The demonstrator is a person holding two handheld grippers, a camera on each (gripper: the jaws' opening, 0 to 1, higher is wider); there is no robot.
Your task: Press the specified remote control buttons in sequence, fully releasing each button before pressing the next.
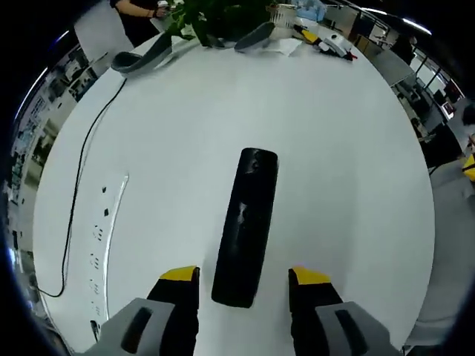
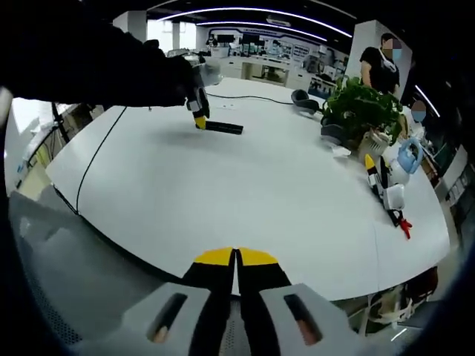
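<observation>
Long black plastic remote control (image 1: 246, 226) flat on round white table (image 1: 356, 148), mid-tabletop. Left gripper (image 1: 246, 285) spread wide, straddling remote's near end, apparently to steady it. Right gripper (image 2: 235, 259) clenched empty at table's near edge, probably ready to poke buttons.

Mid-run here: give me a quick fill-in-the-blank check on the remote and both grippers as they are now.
1. The long black plastic remote control lies on the round ____ table.
2. The left gripper has its yellow-tipped jaws ____, one on each side of the remote's near end.
3. The right gripper has its jaws ____.

Missing words: white; open; shut
</observation>
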